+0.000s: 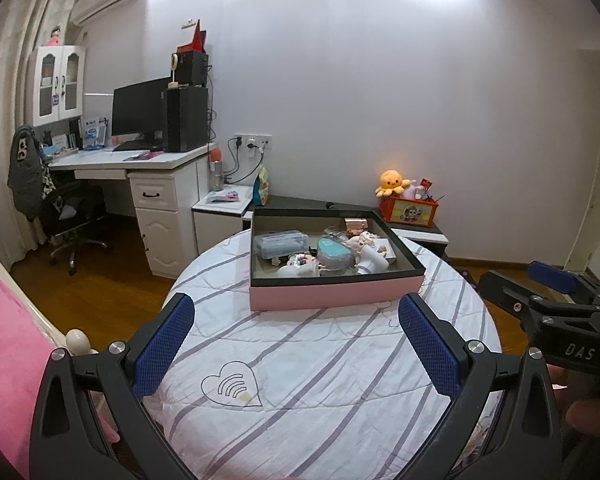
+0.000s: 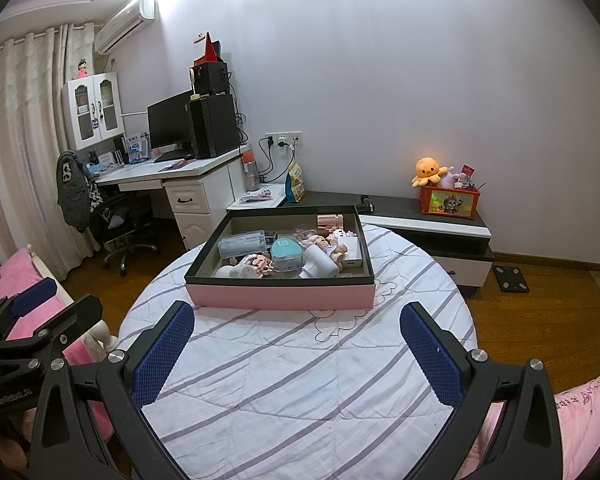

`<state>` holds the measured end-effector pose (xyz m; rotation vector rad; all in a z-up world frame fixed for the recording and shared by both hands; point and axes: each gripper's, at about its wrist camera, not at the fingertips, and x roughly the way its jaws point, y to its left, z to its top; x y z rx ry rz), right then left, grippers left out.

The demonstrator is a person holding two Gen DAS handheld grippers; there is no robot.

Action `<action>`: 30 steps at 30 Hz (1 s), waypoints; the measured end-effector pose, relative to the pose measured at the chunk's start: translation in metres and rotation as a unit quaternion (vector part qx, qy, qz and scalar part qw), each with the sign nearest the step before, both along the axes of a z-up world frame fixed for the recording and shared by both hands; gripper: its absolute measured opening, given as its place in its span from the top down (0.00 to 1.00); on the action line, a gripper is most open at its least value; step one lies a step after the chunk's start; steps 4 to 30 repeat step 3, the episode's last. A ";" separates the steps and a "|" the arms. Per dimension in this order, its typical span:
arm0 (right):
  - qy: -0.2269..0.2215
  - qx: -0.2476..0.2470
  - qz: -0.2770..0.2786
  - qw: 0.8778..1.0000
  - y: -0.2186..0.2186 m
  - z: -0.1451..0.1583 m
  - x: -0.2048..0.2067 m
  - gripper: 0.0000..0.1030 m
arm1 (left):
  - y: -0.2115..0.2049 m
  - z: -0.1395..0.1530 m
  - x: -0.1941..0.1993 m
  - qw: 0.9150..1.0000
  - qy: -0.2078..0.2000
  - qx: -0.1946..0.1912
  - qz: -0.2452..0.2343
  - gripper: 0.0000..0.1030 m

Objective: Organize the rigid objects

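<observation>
The left hand-held gripper (image 1: 296, 340) and right hand-held gripper (image 2: 296, 344) are held released, empty, short of the pink box (image 2: 280, 294) on the round bench (image 2: 300, 380); jumbled items inside should be approached singly, from above.

box contents (image 2: 288, 254): overlapping, small pieces too small to identify
right gripper (image 1: 556, 304): being cut off by right edge
</observation>
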<state>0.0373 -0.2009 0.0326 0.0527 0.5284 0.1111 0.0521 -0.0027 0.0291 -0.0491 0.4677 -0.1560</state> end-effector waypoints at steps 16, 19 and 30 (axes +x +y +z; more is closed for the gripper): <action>0.000 -0.001 0.000 1.000 0.000 0.000 0.000 0.00 | -0.001 0.001 -0.001 1.000 -0.002 -0.001 -0.002 0.00; 0.000 -0.001 0.000 1.000 0.000 0.000 0.000 0.00 | -0.001 0.001 -0.001 1.000 -0.002 -0.001 -0.002 0.00; 0.000 -0.001 0.000 1.000 0.000 0.000 0.000 0.00 | -0.001 0.001 -0.001 1.000 -0.002 -0.001 -0.002 0.00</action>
